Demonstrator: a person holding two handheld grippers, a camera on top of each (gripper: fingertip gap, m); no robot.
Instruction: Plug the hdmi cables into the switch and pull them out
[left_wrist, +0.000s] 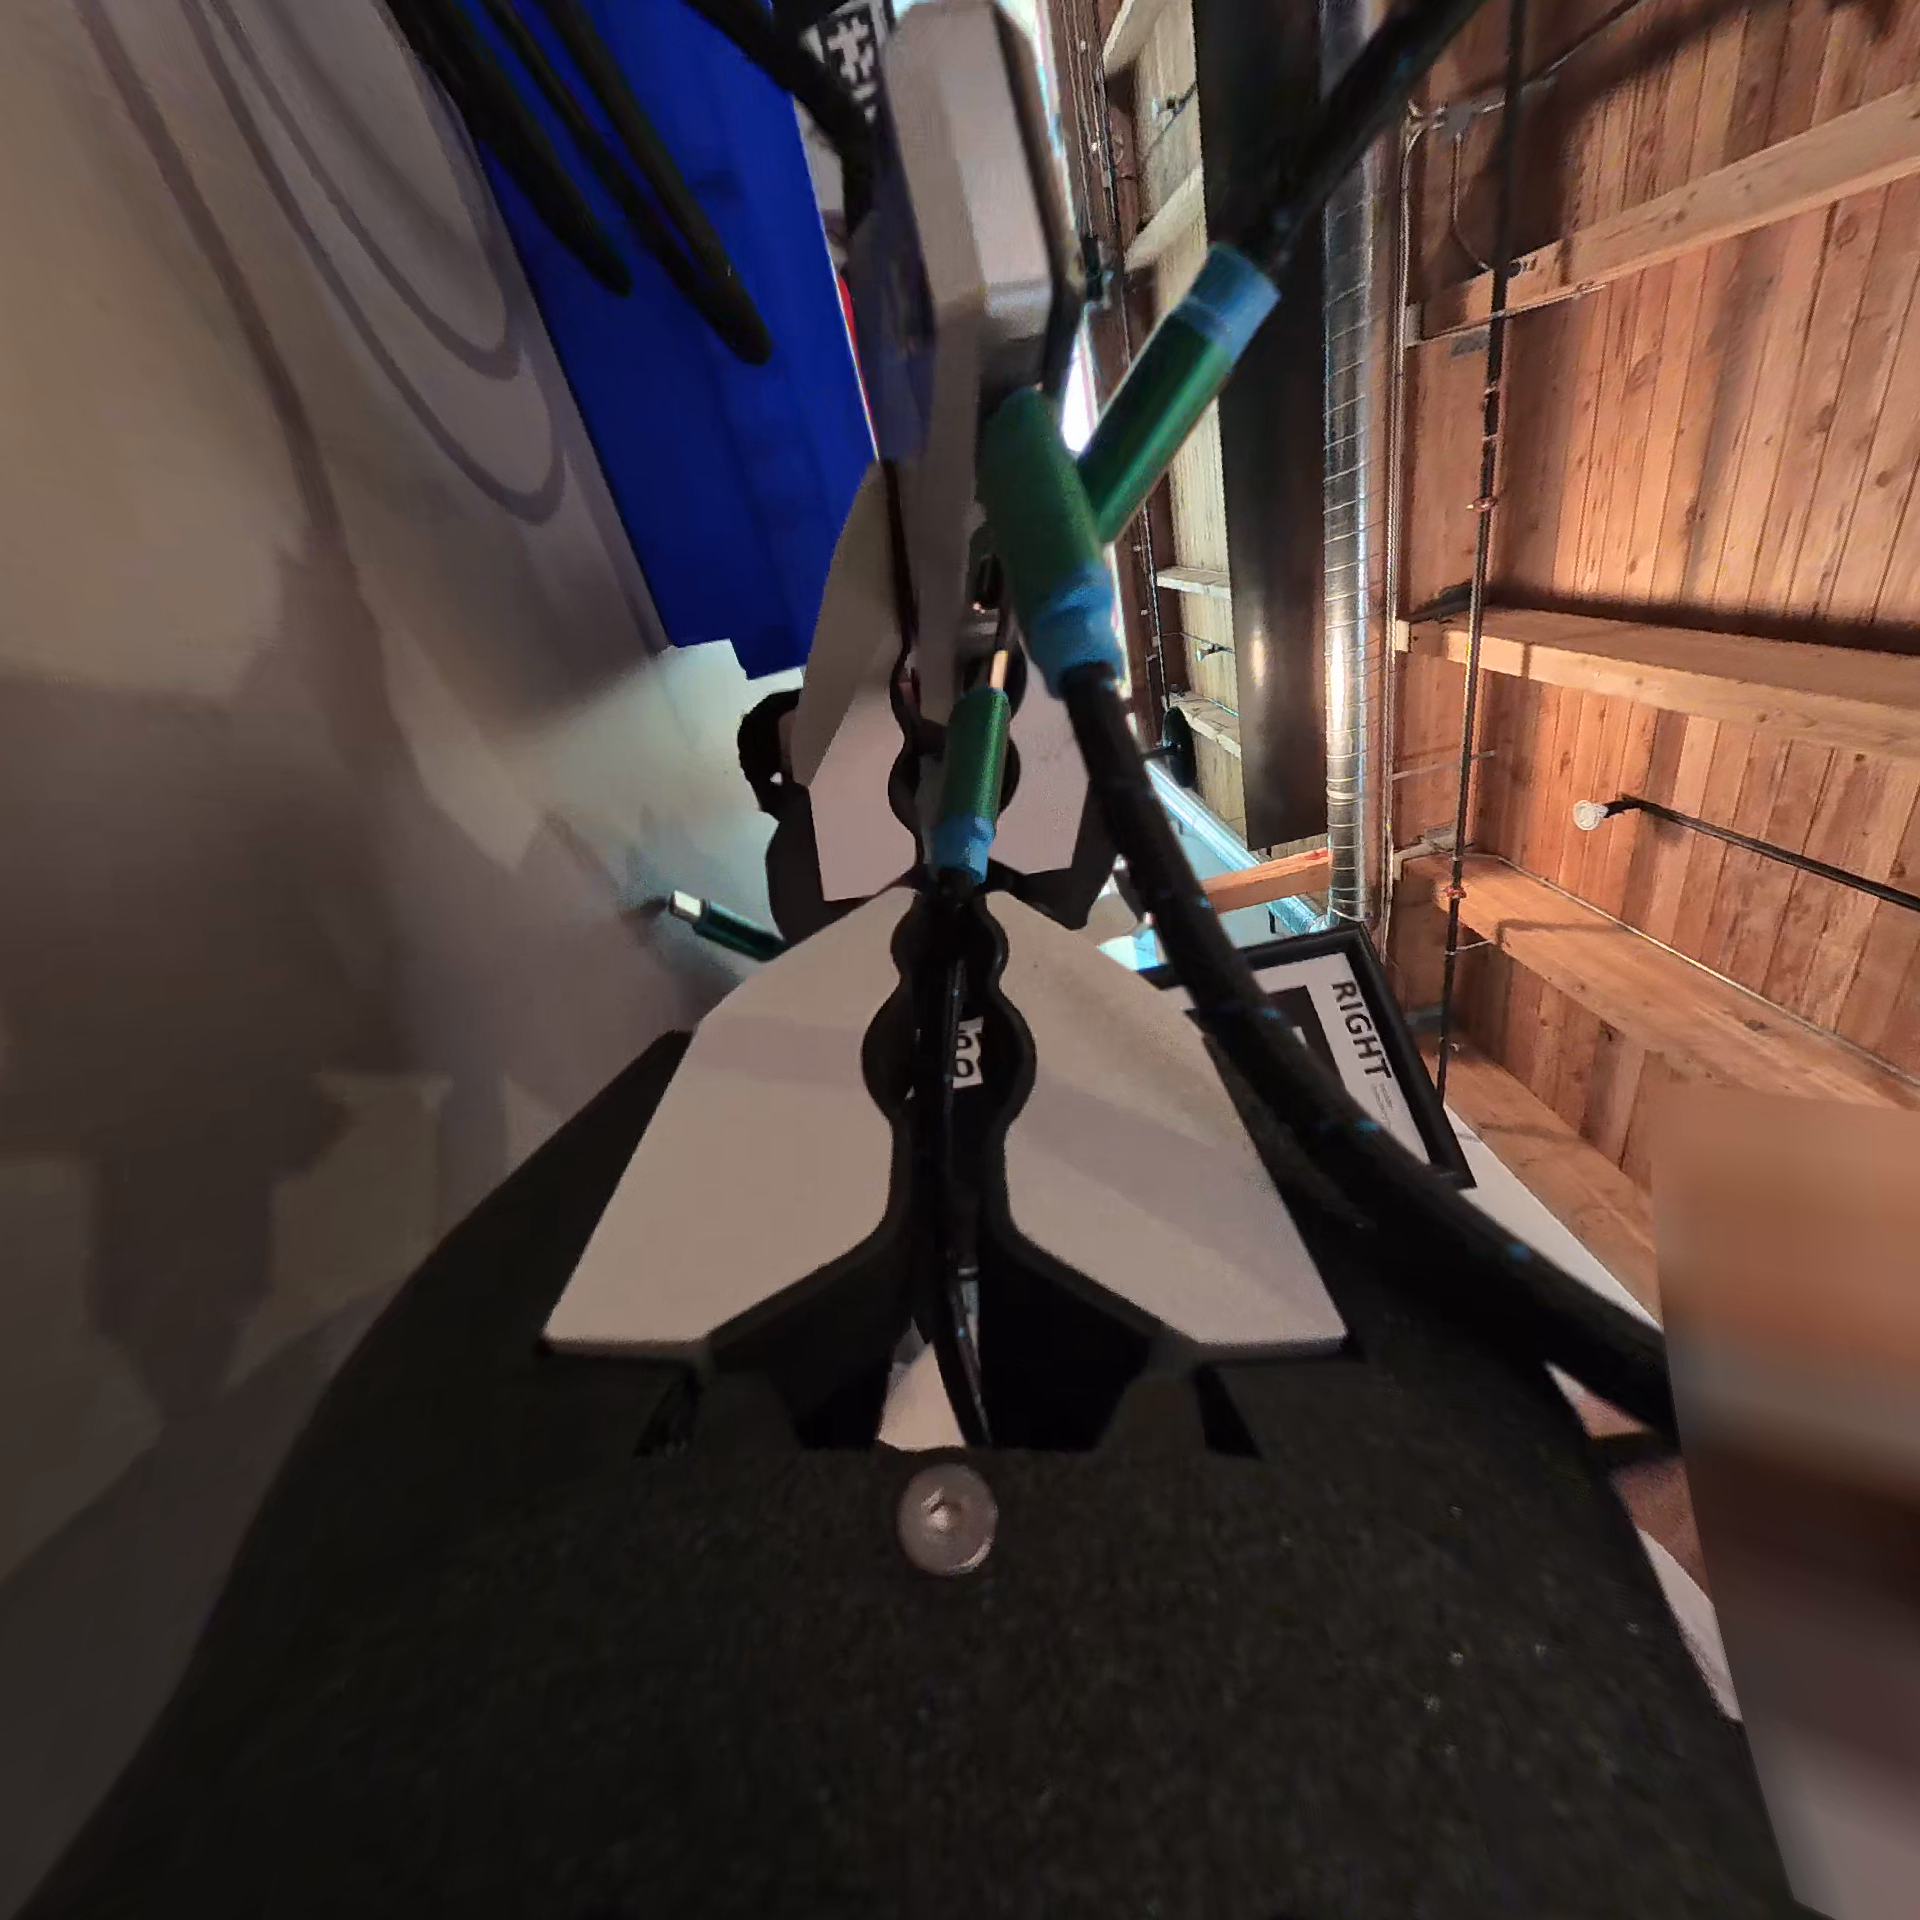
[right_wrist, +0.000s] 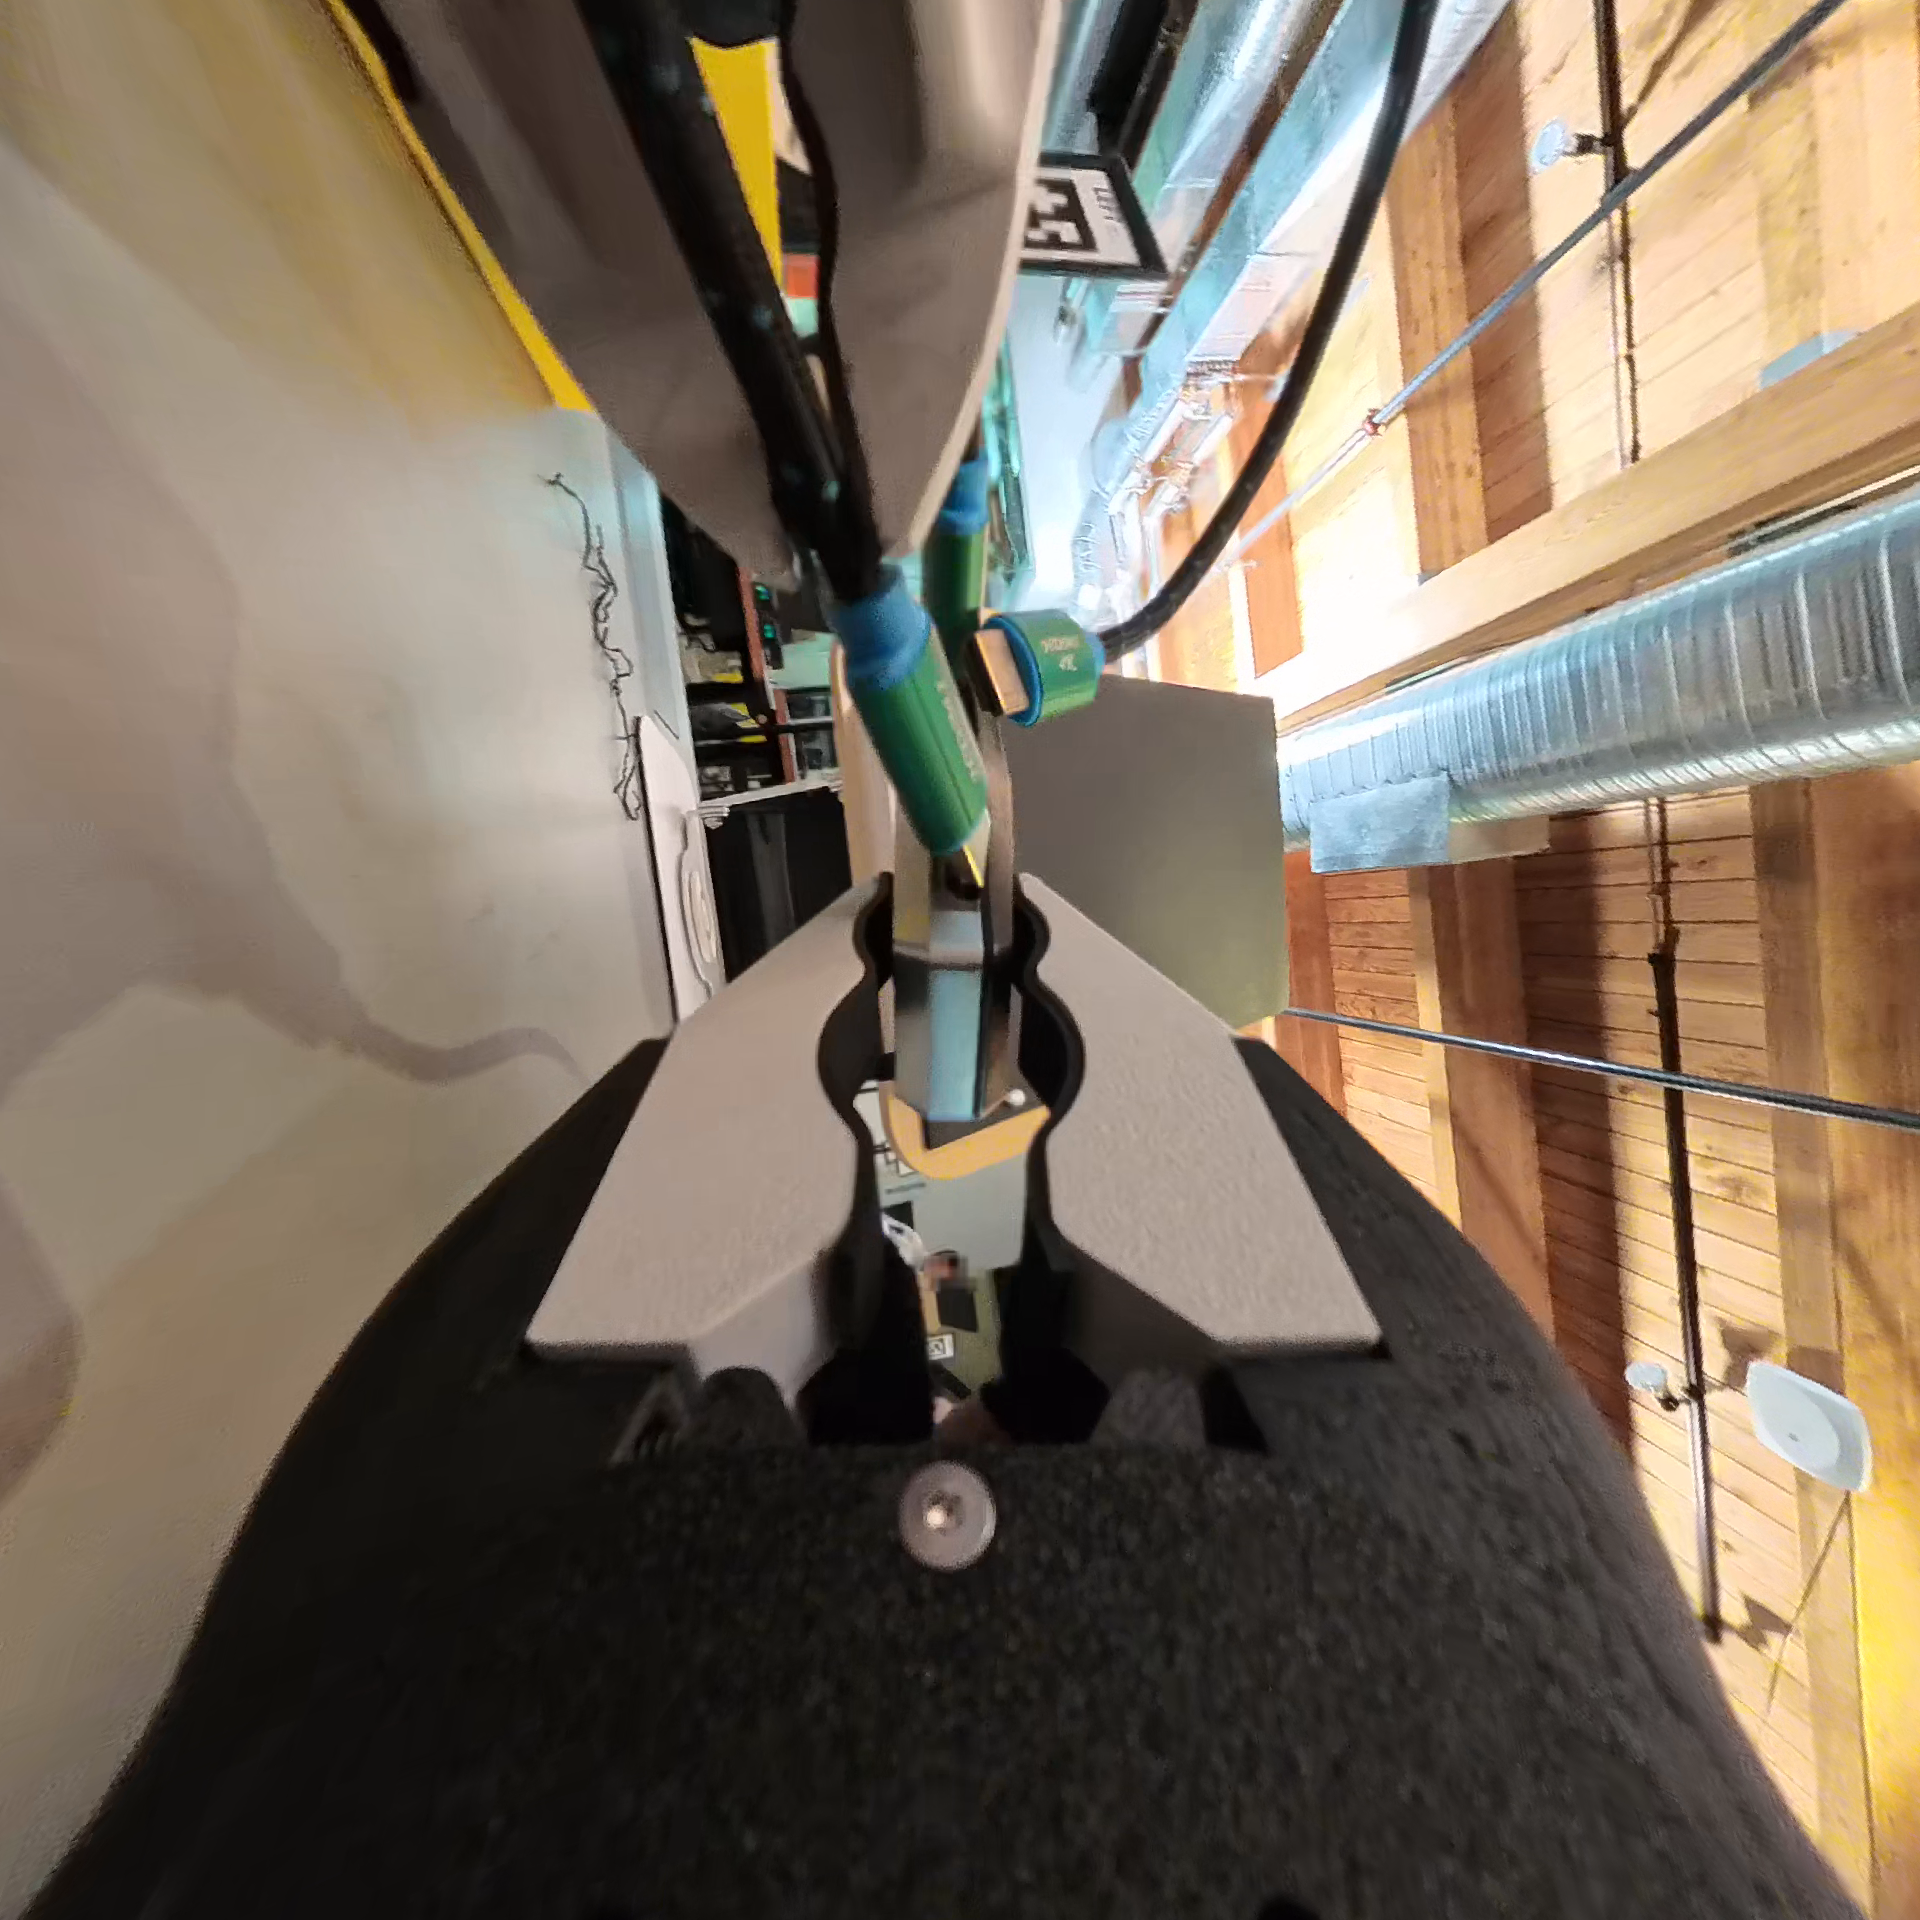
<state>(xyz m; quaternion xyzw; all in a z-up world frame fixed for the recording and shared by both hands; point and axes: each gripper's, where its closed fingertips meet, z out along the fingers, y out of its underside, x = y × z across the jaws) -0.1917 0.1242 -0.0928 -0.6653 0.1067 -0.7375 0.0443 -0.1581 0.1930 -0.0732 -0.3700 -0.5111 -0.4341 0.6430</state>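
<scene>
The right gripper (right_wrist: 951, 914) is clamped narrow on the switch (right_wrist: 940, 1023), a small metal box held edge-on between its fingers. A green plug (right_wrist: 920, 738) meets the switch's top end at a slant, its gold tip at a port; whether it is fully seated I cannot tell. A second plug (right_wrist: 1034, 665) hangs free just beside it, tip bare, and a third sits behind, partly hidden.

The left gripper (left_wrist: 951, 899) is closed on a thin black cable (left_wrist: 961, 1195) just behind a small green plug (left_wrist: 971, 769), which points toward the right gripper's fingers straight ahead. Two larger plugs (left_wrist: 1044, 520) on thick black cables cross above it. A loose plug (left_wrist: 722, 925) lies on the pale table (left_wrist: 208, 727) to the left.

This looks like the plugging or pulling stage with one cable at the port. Next, the slanted plug needs lining up square with the port before pushing straight, or a straight pull if it is coming out, while the right grip holds the switch steady.
</scene>
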